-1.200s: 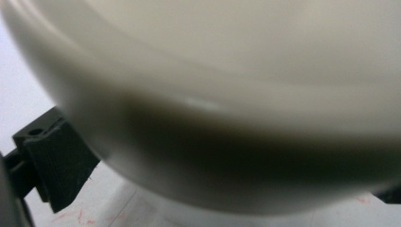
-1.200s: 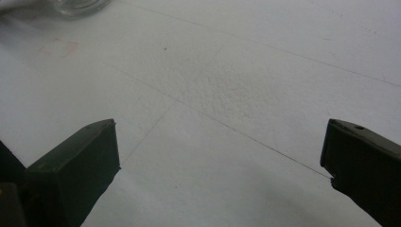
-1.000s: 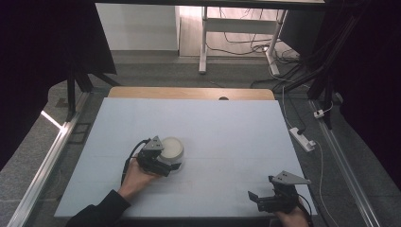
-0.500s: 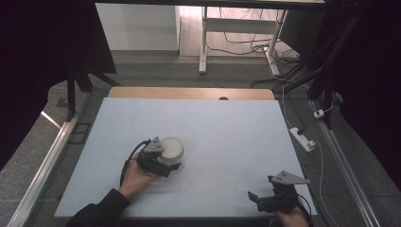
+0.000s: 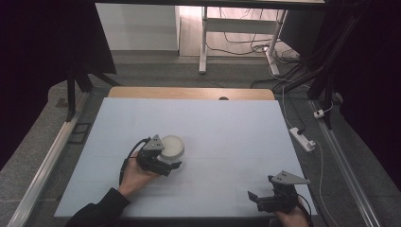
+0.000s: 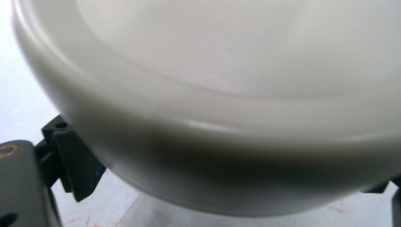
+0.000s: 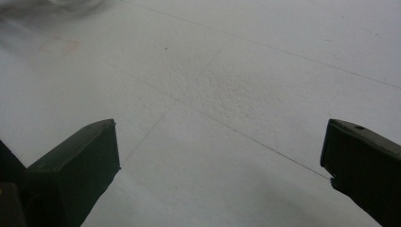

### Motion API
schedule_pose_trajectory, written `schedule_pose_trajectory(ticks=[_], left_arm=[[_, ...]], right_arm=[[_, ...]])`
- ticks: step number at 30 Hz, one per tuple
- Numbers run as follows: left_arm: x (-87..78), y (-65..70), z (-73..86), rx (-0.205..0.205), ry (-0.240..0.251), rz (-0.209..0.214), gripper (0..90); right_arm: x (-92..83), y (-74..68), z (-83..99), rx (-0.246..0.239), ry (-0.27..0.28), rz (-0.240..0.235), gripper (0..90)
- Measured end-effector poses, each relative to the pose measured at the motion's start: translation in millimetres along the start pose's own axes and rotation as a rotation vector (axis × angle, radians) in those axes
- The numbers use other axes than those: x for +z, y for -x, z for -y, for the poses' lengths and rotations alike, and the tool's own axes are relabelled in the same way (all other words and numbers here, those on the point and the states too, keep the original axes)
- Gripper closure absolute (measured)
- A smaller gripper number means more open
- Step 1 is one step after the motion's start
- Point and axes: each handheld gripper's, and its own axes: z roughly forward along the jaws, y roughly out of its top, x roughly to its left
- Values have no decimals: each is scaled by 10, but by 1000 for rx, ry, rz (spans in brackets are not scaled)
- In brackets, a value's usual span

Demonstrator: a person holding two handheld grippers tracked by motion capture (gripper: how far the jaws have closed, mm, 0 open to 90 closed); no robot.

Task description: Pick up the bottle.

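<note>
We see white bowl (image 5: 172,147) between left gripper (image 5: 166,163) jaws, grip contact unclear, right gripper (image 5: 257,198) spread apart, well away over the table (image 5: 227,127).

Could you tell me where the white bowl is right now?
In the high view, the white bowl sits left of centre on the table, at the left gripper.

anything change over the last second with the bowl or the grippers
Nothing visibly changed. The left hand-held gripper stays at the white bowl, jaws either side of it, and the right hand-held gripper stays open near the table's front edge.
</note>
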Motion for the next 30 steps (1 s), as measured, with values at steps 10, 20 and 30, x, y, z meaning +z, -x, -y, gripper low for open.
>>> schedule_pose_trajectory(ticks=[10, 20, 30], left_arm=[[-89, 39, -215, 48, 24, 26, 78], [-72, 53, -430, 63, 21, 52, 78], [-125, 141, -584, 84, 33, 79, 79]], right_arm=[[0, 4, 0, 3, 1, -1, 0], [1, 5, 0, 3, 1, -2, 0], [1, 7, 0, 4, 2, -1, 0]])
